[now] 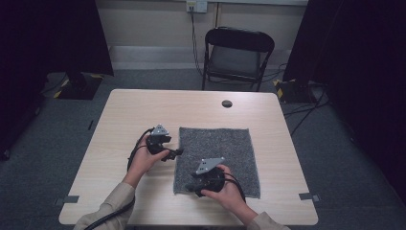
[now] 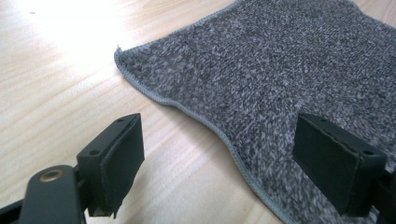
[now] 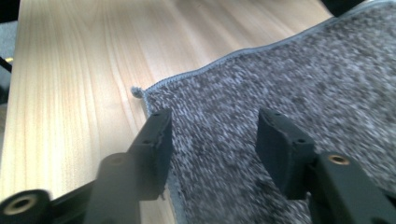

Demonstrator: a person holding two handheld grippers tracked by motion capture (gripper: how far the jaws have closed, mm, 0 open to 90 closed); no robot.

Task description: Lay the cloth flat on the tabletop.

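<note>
The table (image 1: 124,115) is big and light brown, under both claws. A grey cloth (image 1: 225,148) lies flat on it. The left claw (image 2: 219,163) is wide and holds nothing; the cloth's edge runs between its 2 jaws. The right claw (image 3: 212,144) is half open over the cloth's corner, holding nothing.
</note>
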